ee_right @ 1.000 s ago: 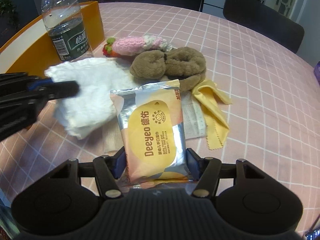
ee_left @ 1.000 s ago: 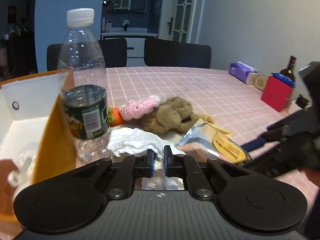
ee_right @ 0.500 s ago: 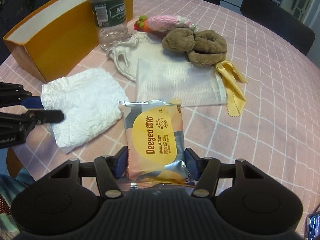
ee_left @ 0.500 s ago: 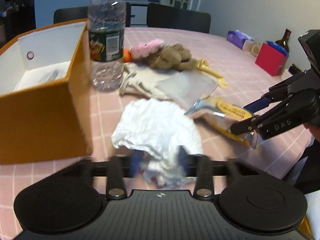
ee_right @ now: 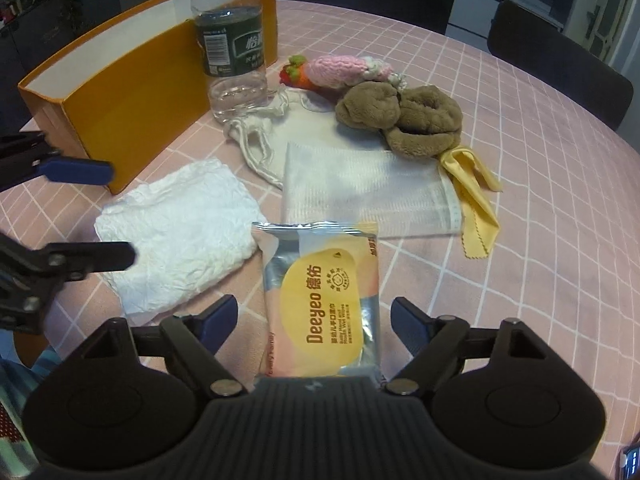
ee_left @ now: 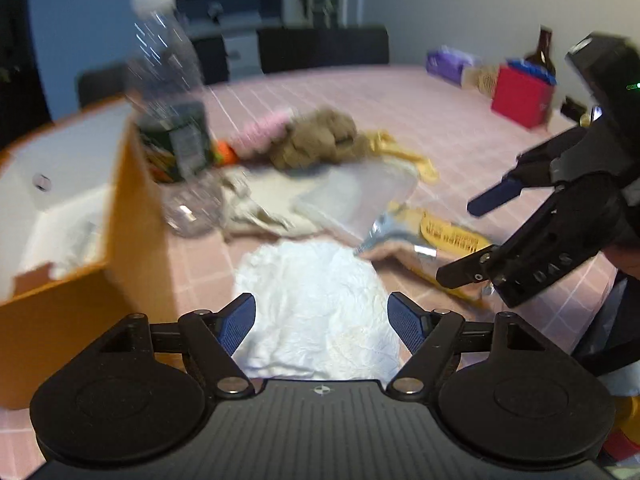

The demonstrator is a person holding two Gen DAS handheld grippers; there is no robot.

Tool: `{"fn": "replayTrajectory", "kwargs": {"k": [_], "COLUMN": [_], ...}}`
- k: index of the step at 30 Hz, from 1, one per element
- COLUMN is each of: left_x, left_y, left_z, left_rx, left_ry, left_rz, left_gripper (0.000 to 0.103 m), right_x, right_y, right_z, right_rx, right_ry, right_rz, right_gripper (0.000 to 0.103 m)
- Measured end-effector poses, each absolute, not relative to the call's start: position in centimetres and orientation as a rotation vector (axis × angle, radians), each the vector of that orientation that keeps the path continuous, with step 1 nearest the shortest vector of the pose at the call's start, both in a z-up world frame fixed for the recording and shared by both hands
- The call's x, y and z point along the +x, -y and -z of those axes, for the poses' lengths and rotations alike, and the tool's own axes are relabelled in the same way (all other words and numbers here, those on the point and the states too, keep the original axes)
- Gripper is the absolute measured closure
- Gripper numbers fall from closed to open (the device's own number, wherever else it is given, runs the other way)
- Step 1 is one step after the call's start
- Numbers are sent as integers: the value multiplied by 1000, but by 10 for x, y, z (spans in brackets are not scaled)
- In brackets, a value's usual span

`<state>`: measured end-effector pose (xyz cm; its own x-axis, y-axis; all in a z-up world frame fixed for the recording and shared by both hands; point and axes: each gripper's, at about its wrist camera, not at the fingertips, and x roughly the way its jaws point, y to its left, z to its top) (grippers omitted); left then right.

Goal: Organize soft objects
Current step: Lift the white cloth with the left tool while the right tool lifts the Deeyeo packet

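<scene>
A crumpled white cloth (ee_left: pixel 316 304) (ee_right: pixel 180 232) lies flat on the pink checked table, between the wide-open jaws of my left gripper (ee_left: pixel 322 318). A silver and yellow wet-wipes pack (ee_right: pixel 324 300) (ee_left: pixel 436 236) lies on the table between the open jaws of my right gripper (ee_right: pixel 314 322), untouched by the fingers. Farther back lie a white mesh bag (ee_right: pixel 368 192), a cream drawstring pouch (ee_right: pixel 260 136), a brown plush toy (ee_right: pixel 400 116), a pink knitted toy (ee_right: pixel 340 70) and a yellow cloth (ee_right: pixel 476 184).
An orange box (ee_right: pixel 128 88) with a white inside stands at the left, with a water bottle (ee_right: pixel 232 40) beside it. A red box (ee_left: pixel 520 96), a brown bottle and a purple tissue pack (ee_left: pixel 448 64) stand at the far right. Dark chairs stand behind the table.
My left gripper has opened and let go of the white cloth, which now lies on the table. My right gripper has opened off the wipes pack after drawing it toward the near edge.
</scene>
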<state>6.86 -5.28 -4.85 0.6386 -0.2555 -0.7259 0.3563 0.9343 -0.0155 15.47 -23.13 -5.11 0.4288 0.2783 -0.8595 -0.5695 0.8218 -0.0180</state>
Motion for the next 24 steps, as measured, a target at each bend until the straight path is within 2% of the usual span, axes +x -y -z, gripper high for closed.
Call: {"fn": "replayTrajectory", "kwargs": {"k": [6,8,10,13,18,20,21,23,24], "left_x": [87,87,87,86,84,82,81,80,79], "left_y": [49,50,54,61,62,61,62,63,64], "left_z": [75,81,81,82,80,79,79,78,77], "left_rx": [58,50,76,113,95,80,75,67,61], "left_ry": [-912,-919,-915,-912,-906,-890,-886,-879,-873], "left_rz": [367,368,364,347,330,329,333,342,346], "left_gripper": [15,11,10,10,18,35,40,56,60], "right_x": [161,163,164,161,158,157,156,155,155], "right_y": [235,236,235,233,231,230,230,229,229], "right_z": [66,69,72,73,72,71,71,71,70], "right_rx": [-334,-318,-310,-336,-352,-351,-354,-364,-366], "right_ry": [-1042,-1059,-1076,-1069,-1063,-1062,-1061,-1057,-1057], "right_rz": [-523,-523,-529,-530,-545,-551,-553,-557,-559], "right_gripper": [20,22,35,37,39,41,41,42,43]}}
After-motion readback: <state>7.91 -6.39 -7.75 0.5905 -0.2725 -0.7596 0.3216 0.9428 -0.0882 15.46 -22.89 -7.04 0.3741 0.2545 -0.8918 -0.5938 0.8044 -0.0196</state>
